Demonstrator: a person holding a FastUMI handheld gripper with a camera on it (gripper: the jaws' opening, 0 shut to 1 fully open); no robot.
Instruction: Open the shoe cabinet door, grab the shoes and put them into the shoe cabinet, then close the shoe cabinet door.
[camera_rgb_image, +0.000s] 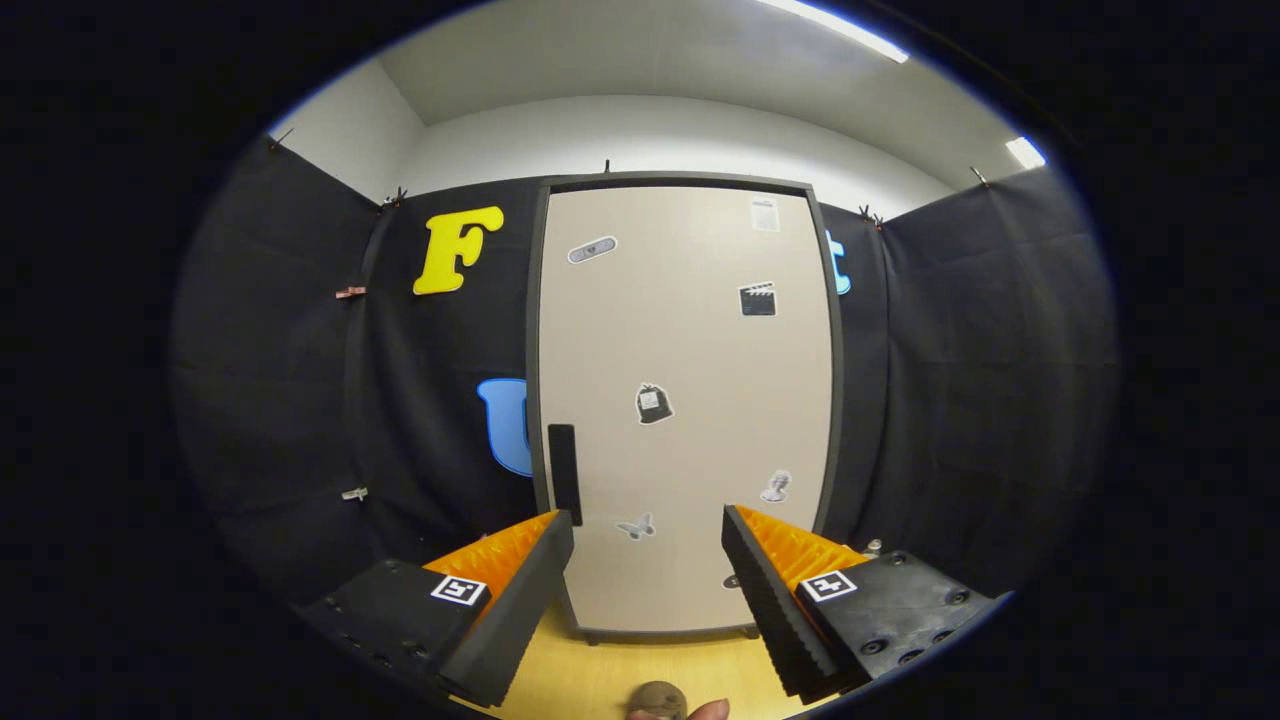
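Observation:
The shoe cabinet (686, 400) stands upright beyond the fingers, against the black cloth wall. Its beige door is shut and carries several small stickers. A dark vertical handle (564, 473) sits on the door's left side, a little above and just beyond my left fingertip. My gripper (648, 535) is open, fingers wide apart, with nothing between them but the lower part of the door. It hangs some way short of the cabinet, pointing at the door.
A wooden floor (610, 675) runs from under the fingers to the cabinet's foot. Black cloth walls close in on the left, right and behind the cabinet. A fingertip and a small brownish round thing (657, 699) show below the fingers.

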